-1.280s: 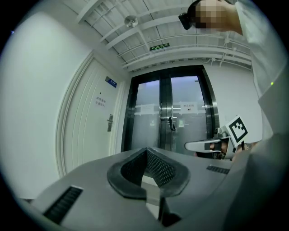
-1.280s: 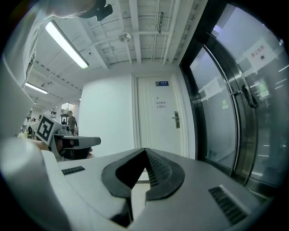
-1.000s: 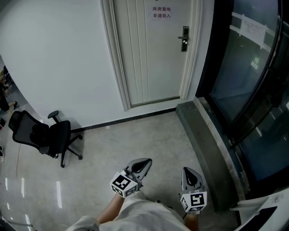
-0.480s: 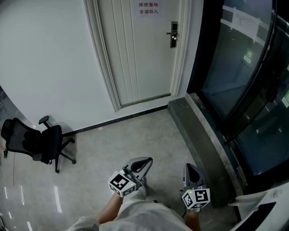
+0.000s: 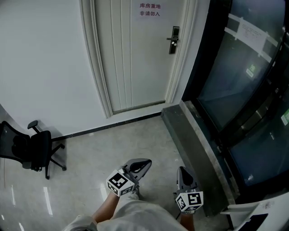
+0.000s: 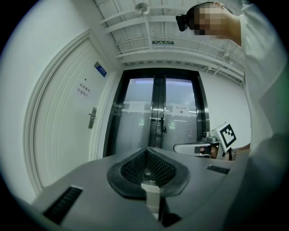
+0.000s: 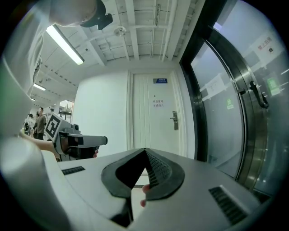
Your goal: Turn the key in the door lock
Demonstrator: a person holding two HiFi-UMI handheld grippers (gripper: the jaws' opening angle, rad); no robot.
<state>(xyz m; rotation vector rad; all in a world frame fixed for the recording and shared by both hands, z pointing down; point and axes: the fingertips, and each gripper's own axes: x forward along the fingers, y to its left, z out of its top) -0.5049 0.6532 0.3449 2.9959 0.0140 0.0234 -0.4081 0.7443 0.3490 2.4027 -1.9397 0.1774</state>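
Note:
A white panelled door (image 5: 135,54) stands ahead, with its dark lock plate and handle (image 5: 174,39) on its right side. The lock plate also shows in the left gripper view (image 6: 92,118) and the right gripper view (image 7: 174,120). No key can be made out at this distance. My left gripper (image 5: 146,161) and right gripper (image 5: 181,169) are held low over the floor, side by side, far from the door. The left gripper (image 6: 146,151) has its jaws together with nothing between them. The right gripper (image 7: 145,151) is shut and empty too.
A black office chair (image 5: 27,151) stands at the left by the white wall. Dark glass doors (image 5: 244,90) with a grey stone sill (image 5: 189,144) run along the right. A paper notice (image 5: 149,10) hangs on the door. People stand far off (image 7: 38,119).
The door has come nearer and the chair has slid towards the left edge. Both grippers keep their places low in the view, jaws unchanged.

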